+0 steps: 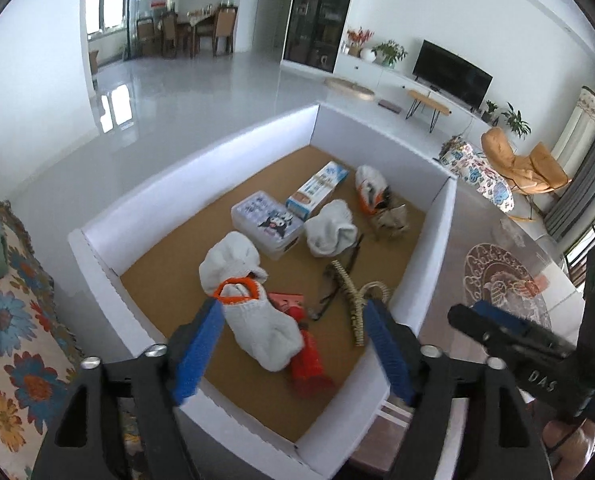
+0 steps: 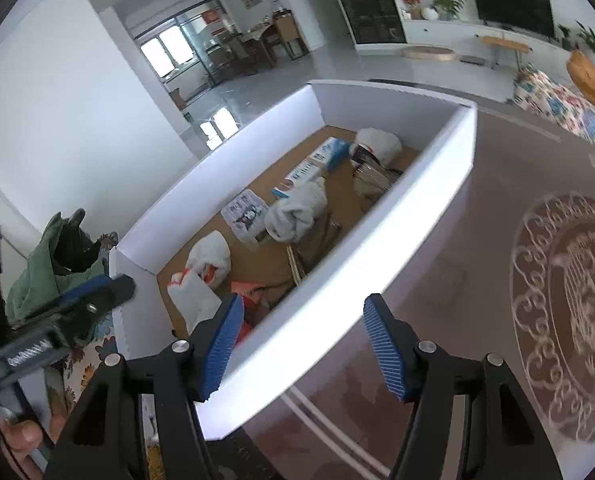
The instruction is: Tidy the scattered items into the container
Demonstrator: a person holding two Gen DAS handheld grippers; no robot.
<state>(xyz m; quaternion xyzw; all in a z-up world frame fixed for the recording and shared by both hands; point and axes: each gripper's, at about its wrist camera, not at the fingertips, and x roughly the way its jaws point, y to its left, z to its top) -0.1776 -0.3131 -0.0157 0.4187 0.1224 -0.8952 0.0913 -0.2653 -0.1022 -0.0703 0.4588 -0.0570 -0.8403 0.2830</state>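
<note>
A white-walled box (image 1: 201, 168) with a brown floor holds the items: several white knitted socks (image 1: 257, 332), one with an orange cuff, a clear printed case (image 1: 267, 224), a long blue-white carton (image 1: 317, 188), a red item (image 1: 309, 360), glasses (image 1: 329, 296), a woven hair clip (image 1: 353, 296). My left gripper (image 1: 293, 348) is open and empty above the box's near end. My right gripper (image 2: 303, 348) is open and empty over the box's near wall (image 2: 337, 292). It also shows in the left wrist view (image 1: 493, 320).
The box stands on a brown table with a white lace-pattern mat (image 2: 569, 312). A floral-covered sofa (image 1: 13, 336) lies left, with a green cloth (image 2: 41, 276) on it. Chairs, a TV unit and open floor lie beyond.
</note>
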